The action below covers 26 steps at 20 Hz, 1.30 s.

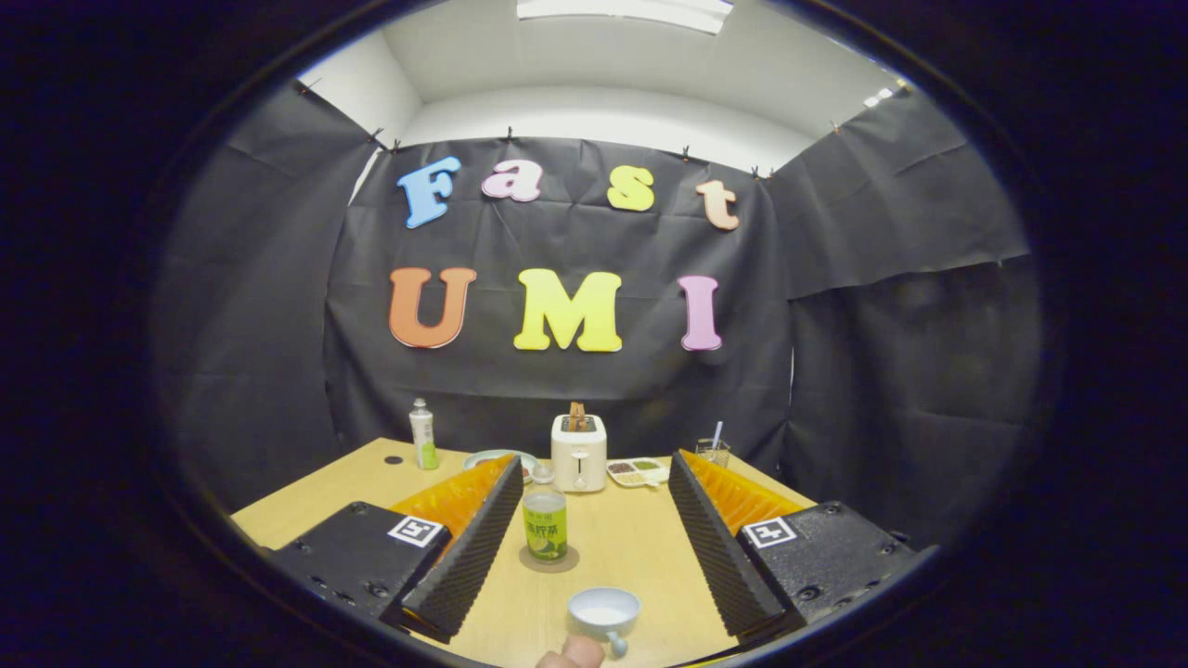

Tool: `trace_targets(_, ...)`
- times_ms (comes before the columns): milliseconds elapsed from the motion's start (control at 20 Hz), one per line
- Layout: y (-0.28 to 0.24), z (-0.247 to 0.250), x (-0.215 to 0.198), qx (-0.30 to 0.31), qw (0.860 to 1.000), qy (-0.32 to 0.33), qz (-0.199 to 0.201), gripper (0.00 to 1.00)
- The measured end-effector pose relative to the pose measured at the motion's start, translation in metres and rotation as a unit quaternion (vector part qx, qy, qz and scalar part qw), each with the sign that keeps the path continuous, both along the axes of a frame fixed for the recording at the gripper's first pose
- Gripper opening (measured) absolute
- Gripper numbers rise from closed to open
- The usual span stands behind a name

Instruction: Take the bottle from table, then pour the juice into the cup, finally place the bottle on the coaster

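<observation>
A small bottle point(545, 525) with a green label and a pale cap stands upright on a round brown coaster point(549, 560) on the wooden table point(631, 547). It is between my fingers, close to the left one, and neither finger presses on it. My gripper point(594, 467) is open, its jaws spread wide. Nearer to me than the bottle, a pale blue cup point(603, 610) with a handle sits on the table. Its inside looks whitish, and I cannot tell what it holds. A person's fingertip point(572, 653) is at the cup's handle.
Along the back of the table are a white toaster point(578, 452) with toast in it, a plate point(499, 458), a divided snack tray point(638, 472) and a wire holder point(713, 452) with a straw. A second bottle point(423, 434) stands at the back left.
</observation>
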State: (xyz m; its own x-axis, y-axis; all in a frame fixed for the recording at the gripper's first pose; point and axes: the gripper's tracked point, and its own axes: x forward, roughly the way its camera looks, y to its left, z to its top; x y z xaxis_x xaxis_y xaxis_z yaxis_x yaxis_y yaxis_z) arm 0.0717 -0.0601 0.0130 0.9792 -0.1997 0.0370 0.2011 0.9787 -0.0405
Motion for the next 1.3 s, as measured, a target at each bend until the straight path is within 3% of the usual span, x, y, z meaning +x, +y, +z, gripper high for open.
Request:
trace_targets(550,-0.002,-0.003,-0.095,0.038,0.999,0.029,0.020,1.00)
trace_targets(800,0.006,-0.003,-0.127,0.022,0.999,0.013,0.035,1.00)
trace_targets(1300,0.003,-0.007,-0.140,0.010,0.999,-0.007,0.034,1.00)
